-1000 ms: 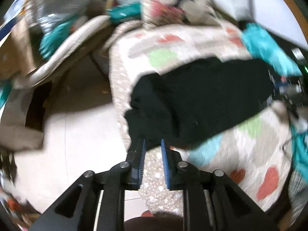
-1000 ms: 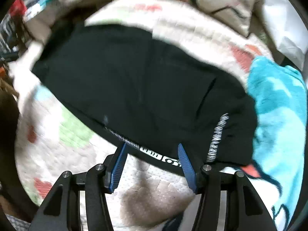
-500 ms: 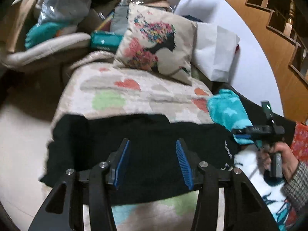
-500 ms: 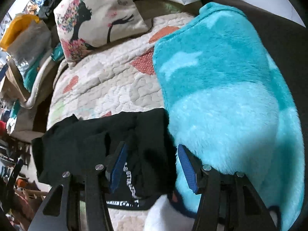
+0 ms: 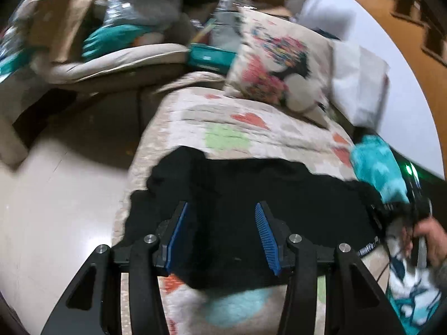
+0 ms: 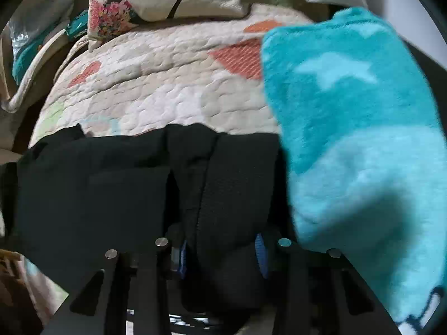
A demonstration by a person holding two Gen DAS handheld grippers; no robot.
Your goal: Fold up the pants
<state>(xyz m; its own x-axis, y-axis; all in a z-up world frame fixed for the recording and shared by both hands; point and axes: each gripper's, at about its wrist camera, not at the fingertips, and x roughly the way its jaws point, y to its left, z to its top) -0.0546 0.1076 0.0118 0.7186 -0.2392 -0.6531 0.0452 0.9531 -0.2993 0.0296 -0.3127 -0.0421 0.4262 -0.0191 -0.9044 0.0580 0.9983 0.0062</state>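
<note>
Black pants [image 5: 265, 195] lie spread across a quilted heart-patterned bedspread [image 5: 223, 122]. My left gripper [image 5: 220, 231] is open, hovering over the pants' near left part, its blue pads apart and empty. My right gripper [image 6: 222, 254] is low on the pants [image 6: 111, 184] at their waistband end; a thick bunch of black fabric fills the space between its blue pads, which stand wide apart. In the left wrist view the right gripper [image 5: 416, 195] and the hand holding it show at the pants' right end.
A fluffy turquoise blanket [image 6: 349, 117] lies right of the pants. A floral cushion [image 5: 276, 64] and a white pillow [image 5: 360, 83] sit at the far end. A cluttered beige armchair [image 5: 111, 58] and pale floor [image 5: 56, 209] lie left of the bed.
My right gripper has dropped onto the pants' waistband end, with fabric now between its pads. My left gripper has shifted slightly over the pants and stays open.
</note>
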